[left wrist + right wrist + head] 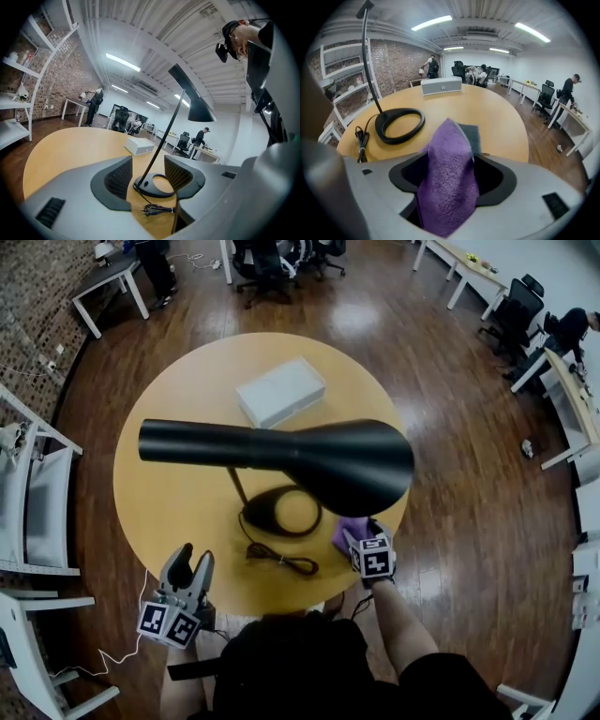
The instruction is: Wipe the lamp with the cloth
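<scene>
The black lamp's wide shade (356, 465) hangs over the round wooden table (169, 493). Its ring base (281, 512) and coiled cord (281, 562) lie below the shade. In the right gripper view the purple cloth (449, 150) rises in a peak between the wide jaws of my right gripper (452, 172), with dark gaps at its sides; the lamp base (400, 124) sits ahead to the left. In the head view the right gripper (361, 531) is at the near table edge, by the cloth (347, 532). My left gripper (190, 559) stands open and empty, aimed at the lamp base (152, 185).
A white box (279, 390) lies on the far half of the table. White shelving (37, 502) stands to the left of the table. Desks, office chairs and people are farther off across the wooden floor.
</scene>
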The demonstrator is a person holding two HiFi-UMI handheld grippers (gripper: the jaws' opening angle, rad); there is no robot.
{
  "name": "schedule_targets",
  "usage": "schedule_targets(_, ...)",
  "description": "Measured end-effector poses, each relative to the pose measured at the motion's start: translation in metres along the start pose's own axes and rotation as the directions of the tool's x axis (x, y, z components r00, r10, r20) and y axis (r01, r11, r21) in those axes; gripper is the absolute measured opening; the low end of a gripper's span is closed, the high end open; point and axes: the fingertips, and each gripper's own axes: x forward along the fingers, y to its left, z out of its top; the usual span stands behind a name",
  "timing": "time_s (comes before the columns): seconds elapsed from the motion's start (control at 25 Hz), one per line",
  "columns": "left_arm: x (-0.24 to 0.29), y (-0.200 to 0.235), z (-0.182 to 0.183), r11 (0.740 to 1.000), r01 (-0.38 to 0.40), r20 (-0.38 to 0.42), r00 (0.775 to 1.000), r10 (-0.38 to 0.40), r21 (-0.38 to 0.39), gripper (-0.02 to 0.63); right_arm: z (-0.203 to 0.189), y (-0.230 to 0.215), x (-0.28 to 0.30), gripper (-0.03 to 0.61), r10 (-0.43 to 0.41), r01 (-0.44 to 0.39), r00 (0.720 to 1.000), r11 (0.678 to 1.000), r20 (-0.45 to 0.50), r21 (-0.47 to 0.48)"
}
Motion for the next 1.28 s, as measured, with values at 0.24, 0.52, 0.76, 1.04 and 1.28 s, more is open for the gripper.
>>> schedule_targets(0.24, 0.005, 0.002, 0.007, 1.000, -0.012, 0.029, 1.000, 0.012, -0.007, 0.209, 0.003, 0.008, 0.010, 0.226, 0.001, -0.001, 1.000, 1.000, 0.008, -0.016)
schedule_targets(0.52, 0.016, -0.014, 0.007, 0.999, 0.044, 0.044, 0.998, -0.044, 0.001, 0.209, -0.007, 0.025, 0.008, 0.100, 0.207, -0.214, 0.964, 0.977, -0.168, -0.022)
schedule_targets(0.76, 0.018, -0.022, 0.018, 0.996, 0.087, 0.095, 0.992, -0.086, -0.004, 0.209, 0.016, 0.046, -0.055, 0.094, 0.293, -0.289, 0.955, 0.954, 0.044, -0.080)
schedule_targets(1.04, 0.001, -0.003, 0.026, 0.996, 0.088, 0.147, 0.986, -0.083, -0.026, 0.208, 0.086, 0.108, -0.169, 0.095, 0.504, -0.433, 0.797, 0.861, 0.332, -0.267)
schedule_targets(1.28, -0.020, 0.006, 0.055, 0.989, 0.118, 0.260, 0.961, -0.092, -0.089, 0.187, 0.186, 0.213, -0.281, 0.095, 0.706, -0.421, 0.533, 0.699, 0.466, -0.578)
